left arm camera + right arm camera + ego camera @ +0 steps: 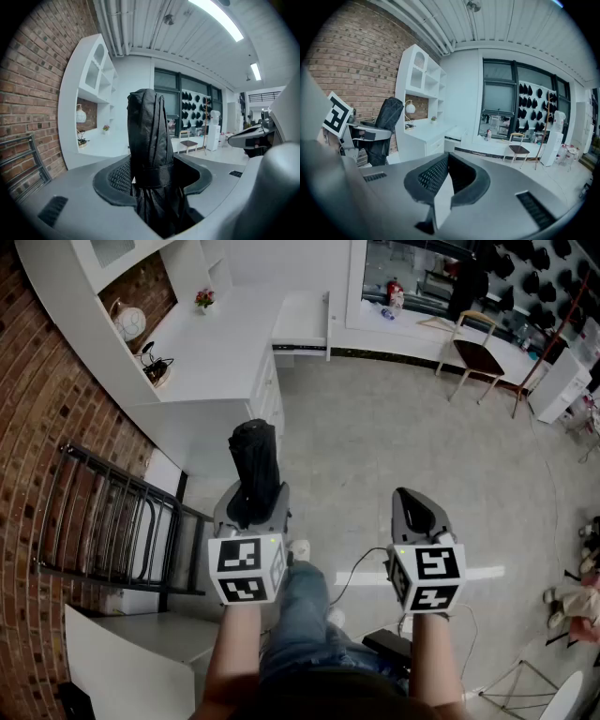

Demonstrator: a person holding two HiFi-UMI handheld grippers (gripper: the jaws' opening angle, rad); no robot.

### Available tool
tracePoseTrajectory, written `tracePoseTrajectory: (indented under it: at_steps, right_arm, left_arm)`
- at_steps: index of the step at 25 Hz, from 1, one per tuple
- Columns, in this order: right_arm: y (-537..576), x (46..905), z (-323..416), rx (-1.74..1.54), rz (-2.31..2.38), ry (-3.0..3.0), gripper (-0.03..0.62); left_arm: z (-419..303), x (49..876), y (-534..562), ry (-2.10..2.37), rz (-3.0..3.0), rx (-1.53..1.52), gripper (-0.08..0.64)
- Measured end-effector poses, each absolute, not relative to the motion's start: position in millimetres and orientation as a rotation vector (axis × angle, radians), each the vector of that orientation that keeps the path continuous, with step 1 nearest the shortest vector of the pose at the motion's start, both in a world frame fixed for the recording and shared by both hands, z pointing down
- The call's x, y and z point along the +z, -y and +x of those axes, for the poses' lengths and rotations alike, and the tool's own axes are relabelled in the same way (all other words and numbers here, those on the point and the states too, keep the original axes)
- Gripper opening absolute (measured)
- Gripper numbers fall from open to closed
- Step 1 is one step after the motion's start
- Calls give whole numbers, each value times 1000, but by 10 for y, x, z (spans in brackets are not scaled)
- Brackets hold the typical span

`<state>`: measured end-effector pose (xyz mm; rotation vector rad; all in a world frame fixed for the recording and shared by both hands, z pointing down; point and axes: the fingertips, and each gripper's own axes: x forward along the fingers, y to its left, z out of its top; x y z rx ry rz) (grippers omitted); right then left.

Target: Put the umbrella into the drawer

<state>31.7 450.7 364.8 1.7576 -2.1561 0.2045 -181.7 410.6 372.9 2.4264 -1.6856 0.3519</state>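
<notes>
A folded black umbrella [254, 463] stands up out of my left gripper [251, 507], whose jaws are shut on its lower part. In the left gripper view the umbrella [149, 140] fills the middle, its strap wrapped round it right between the pads of the left gripper [152, 174]. My right gripper [415, 512] is level with the left one on the right side, shut and holding nothing; its pads meet at the tips in the right gripper view [447, 161]. An open white drawer [301, 322] juts from the white desk [220, 352] far ahead, also seen in the right gripper view [454, 136].
A black metal rack [105, 521] stands against the brick wall [37, 427] at the left. A chair [476, 354] stands at the back right by a long white counter [403, 334]. A cable [354, 573] runs over the grey floor near the person's legs [302, 620].
</notes>
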Motion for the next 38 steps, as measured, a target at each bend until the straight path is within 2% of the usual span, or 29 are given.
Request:
tracePoseTrajectory:
  at_steps: [10,25,38]
  right_arm:
    - [-4054,3515,397,172,1801,2125,0]
    - [-1614,2998,299,120,1923,2120,0]
    - [30,3077,541,81,1854,2147,0]
  left_arm:
    - [-1826,3540,-3565,1712,2487,346,242]
    - [-1731,3129,-1034,1594,2631,315,242]
    - [-1579,3205,568,1643,2557,250,242]
